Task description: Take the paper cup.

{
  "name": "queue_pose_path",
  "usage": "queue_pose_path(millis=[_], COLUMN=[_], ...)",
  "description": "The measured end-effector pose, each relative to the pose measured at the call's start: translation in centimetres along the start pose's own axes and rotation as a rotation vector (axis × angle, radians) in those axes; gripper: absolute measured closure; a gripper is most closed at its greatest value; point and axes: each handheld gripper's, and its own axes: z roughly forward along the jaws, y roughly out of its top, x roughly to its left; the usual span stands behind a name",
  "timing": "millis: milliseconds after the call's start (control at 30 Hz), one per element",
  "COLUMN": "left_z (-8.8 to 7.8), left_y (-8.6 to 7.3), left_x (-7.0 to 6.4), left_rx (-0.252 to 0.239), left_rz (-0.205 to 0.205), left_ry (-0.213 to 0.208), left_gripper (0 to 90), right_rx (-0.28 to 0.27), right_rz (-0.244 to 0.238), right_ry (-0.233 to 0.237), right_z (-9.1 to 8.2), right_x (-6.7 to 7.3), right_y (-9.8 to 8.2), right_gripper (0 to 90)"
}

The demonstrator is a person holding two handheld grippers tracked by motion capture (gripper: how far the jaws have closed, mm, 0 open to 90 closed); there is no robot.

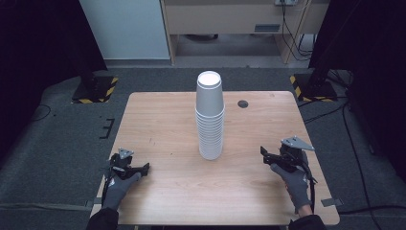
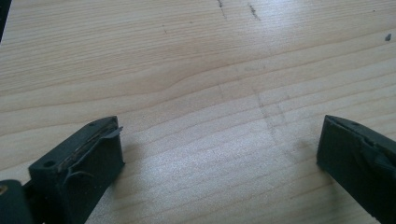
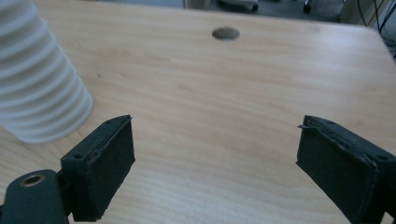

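Observation:
A tall stack of white paper cups (image 1: 209, 117) stands upside down at the middle of the wooden table (image 1: 158, 115). My left gripper (image 1: 139, 168) rests low near the table's front left, held by a gloved hand, its jaws wide apart over bare wood (image 2: 219, 135). At the front right, my right gripper (image 1: 266, 155) points toward the stack, a short way to its right. Its jaws stand wide apart with nothing between them (image 3: 215, 154). In the right gripper view the lower part of the cup stack (image 3: 37, 93) rises at the far left.
A dark round cable hole (image 1: 243, 103) sits in the table's far right part, also seen as a cable hole (image 3: 226, 33) in the right gripper view. Black stands with yellow-striped bases (image 1: 95, 89) flank the table on the grey carpet. A pale cabinet (image 1: 230, 19) stands beyond.

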Motion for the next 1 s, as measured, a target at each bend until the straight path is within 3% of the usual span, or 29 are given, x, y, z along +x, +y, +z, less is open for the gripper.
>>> queue_pose_path(millis=[67, 200, 533, 633, 1000], left_z=[0.0, 0.0, 0.0, 0.0, 0.0], left_y=[0.0, 0.0, 0.0, 0.0, 0.0], left_x=[0.0, 0.0, 0.0, 0.0, 0.0], left_rx=[0.0, -0.001, 0.0, 0.0, -0.001], left_rz=[0.0, -0.001, 0.0, 0.0, -0.001], left_ry=[0.0, 0.0, 0.0, 0.0, 0.0], left_gripper=[0.0, 0.0, 0.0, 0.0, 0.0], right_rx=[-0.054, -0.102, -0.176, -0.203, -0.267], right_rz=[0.006, -0.004, -0.045, -0.056, -0.094], right_ry=[0.02, 0.043, 0.082, 0.102, 0.161], right_z=[-0.8, -1.6, -2.8, -3.2, -3.6], right_x=[0.3, 1.0, 3.1, 4.3, 7.4], right_y=[1.1, 2.6, 6.3, 8.2, 12.4], right_gripper=[11.5, 11.7, 11.6, 11.7, 12.0])
